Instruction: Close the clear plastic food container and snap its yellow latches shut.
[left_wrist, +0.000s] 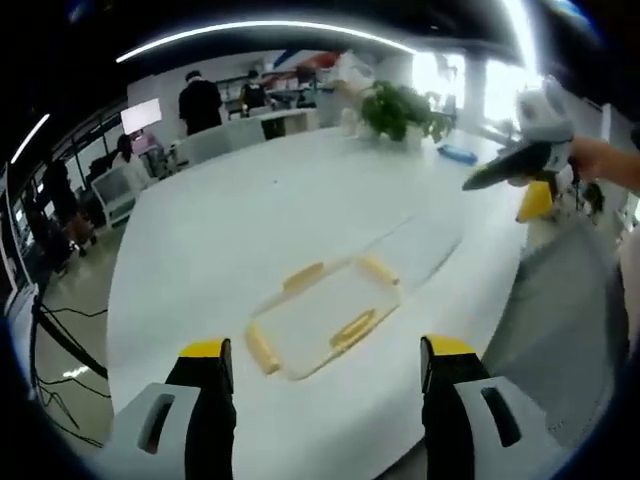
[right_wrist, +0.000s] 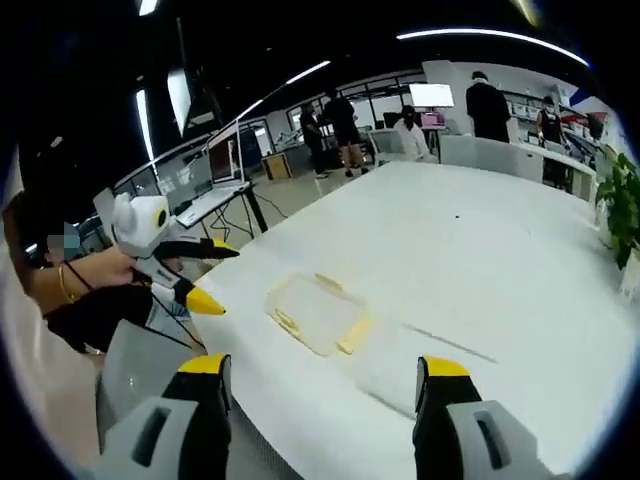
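Left tongs (left_wrist: 327, 365) spread, clear container (left_wrist: 322, 317) just ahead on white table (left_wrist: 250, 220)

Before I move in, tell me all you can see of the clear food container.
The clear food container is a shallow, rounded rectangle of see-through plastic with yellow latches on its sides. It lies flat on the white table near the edge, nothing touching it. Both grippers hang apart from it. Whether the latches are snapped I cannot tell.
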